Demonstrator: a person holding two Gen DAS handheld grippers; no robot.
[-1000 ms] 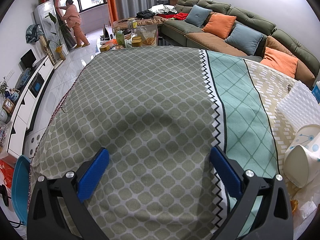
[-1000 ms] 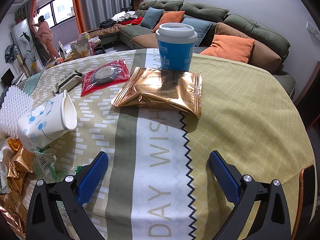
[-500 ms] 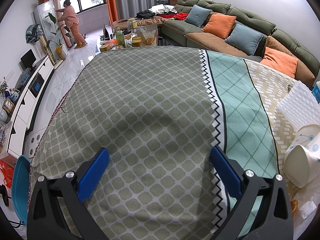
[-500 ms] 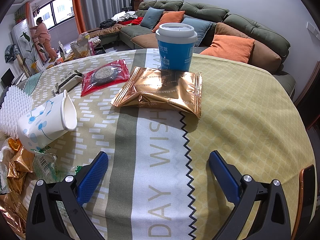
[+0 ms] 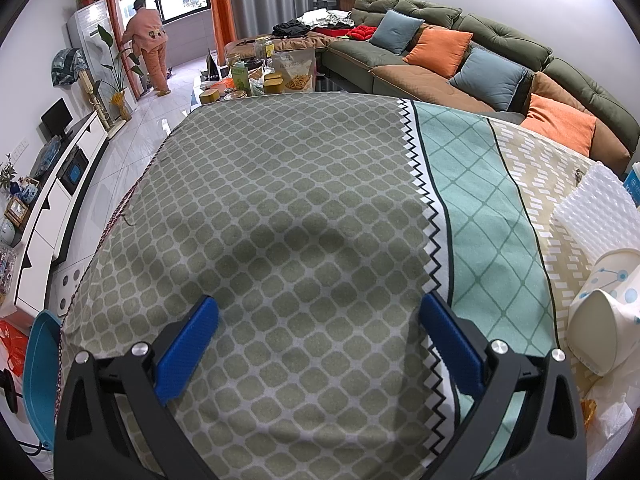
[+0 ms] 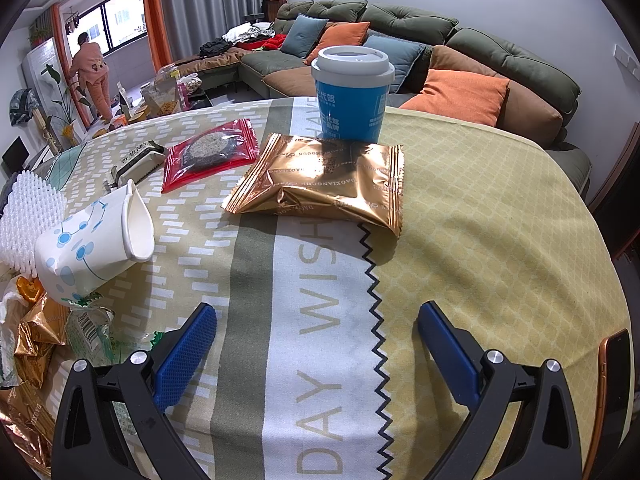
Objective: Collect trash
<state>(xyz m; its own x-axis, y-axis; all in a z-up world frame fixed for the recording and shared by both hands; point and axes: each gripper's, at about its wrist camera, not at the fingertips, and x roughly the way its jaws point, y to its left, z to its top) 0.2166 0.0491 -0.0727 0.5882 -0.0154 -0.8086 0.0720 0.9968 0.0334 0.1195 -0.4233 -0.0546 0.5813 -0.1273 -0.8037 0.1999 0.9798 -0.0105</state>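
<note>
Nothing is being held by the spread left gripper [image 5: 319, 334] or right gripper [image 6: 317, 334] while the gold wrapper [image 6: 320, 178] before the blue cup [image 6: 351, 90] is being left uncollected.

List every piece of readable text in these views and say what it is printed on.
"DAY WISH": tablecloth, large grey letters.
"HAVE", partly hidden: tablecloth, beside the blue cup.
"DAOXIANGCUN", upside down: gold wrapper.
Blue cup's white print: too blurred to read.
Barcode wrapper: digits too small.
Black-and-white packet: unreadable.
Left wrist view: nothing legible.
</note>
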